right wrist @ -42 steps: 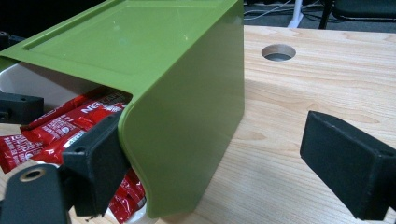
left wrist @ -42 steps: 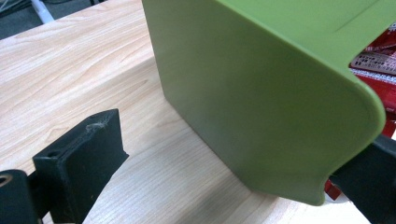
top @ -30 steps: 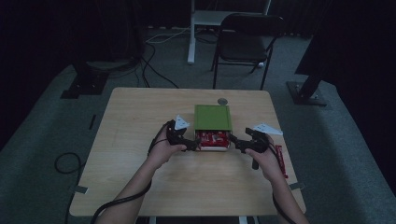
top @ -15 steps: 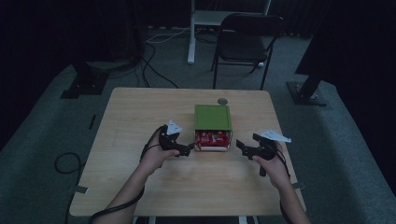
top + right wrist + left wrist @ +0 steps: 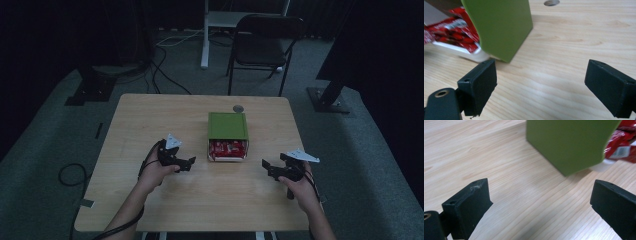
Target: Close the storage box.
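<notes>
A green box (image 5: 228,125) is sitting on the wooden table (image 5: 150,115), nearer the far edge than the near one and a little toward the right edge. Its near end is standing open, and a white tray (image 5: 228,156) packed with red sachets (image 5: 228,147) is poking out of it toward the person.

The left gripper (image 5: 187,163) is hovering just beside the tray's left corner, apart from it, with its jaws spread wide and nothing between them. In the left gripper view the green box (image 5: 569,142) is lying ahead and to the right of the gap, with the red sachets (image 5: 621,142) showing past its edge; bare table (image 5: 499,165) is lying between the jaws.

The right gripper (image 5: 268,168) is hanging near the right edge of the table, off the tray's right corner and a bit farther from it than the left one is. Its jaws are also gaping wide and holding nothing. In the right gripper view the green box (image 5: 501,25) is rising ahead and left of the gap, the sachets (image 5: 454,30) are lying in the white tray (image 5: 466,53) beneath it, and a round hole (image 5: 551,2) is showing in the tabletop near the far edge.

The sachets are carrying white print and a barcode patch, but the lettering is too blurred to read.
</notes>
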Available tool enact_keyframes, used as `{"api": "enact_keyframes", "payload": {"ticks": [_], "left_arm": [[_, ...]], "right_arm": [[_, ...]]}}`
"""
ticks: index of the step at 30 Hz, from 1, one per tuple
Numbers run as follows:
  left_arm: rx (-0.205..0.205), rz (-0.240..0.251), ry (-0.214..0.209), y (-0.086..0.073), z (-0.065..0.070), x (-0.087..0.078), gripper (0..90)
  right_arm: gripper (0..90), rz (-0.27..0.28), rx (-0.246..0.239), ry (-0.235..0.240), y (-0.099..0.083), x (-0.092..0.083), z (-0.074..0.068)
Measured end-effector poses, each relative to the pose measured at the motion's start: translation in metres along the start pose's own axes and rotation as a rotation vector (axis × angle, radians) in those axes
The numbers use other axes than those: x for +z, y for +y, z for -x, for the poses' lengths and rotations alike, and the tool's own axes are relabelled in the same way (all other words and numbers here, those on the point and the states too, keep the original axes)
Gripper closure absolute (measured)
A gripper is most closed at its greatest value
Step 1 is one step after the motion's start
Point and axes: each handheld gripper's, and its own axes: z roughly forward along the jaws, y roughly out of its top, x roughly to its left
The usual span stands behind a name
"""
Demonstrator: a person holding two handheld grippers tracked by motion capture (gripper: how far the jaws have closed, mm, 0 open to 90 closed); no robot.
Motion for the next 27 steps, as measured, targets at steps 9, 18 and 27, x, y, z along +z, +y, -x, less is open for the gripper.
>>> {"api": "enact_keyframes", "payload": {"ticks": [9,18,27], "left_arm": [[-0.078,0.006,0.06,-0.021,-0.028,-0.02,3.8],[-0.138,-0.017,0.14,-0.046,-0.046,-0.035,3.8],[-0.211,-0.03,0.225,-0.069,-0.06,-0.051,3.8]], "right_arm": [[10.4,-0.018,0.006,-0.032,-0.016,-0.007,0.006],[10.4,-0.036,0.005,-0.056,-0.029,-0.014,0.008],[10.4,-0.065,0.003,-0.068,-0.041,-0.019,0.008]]}}
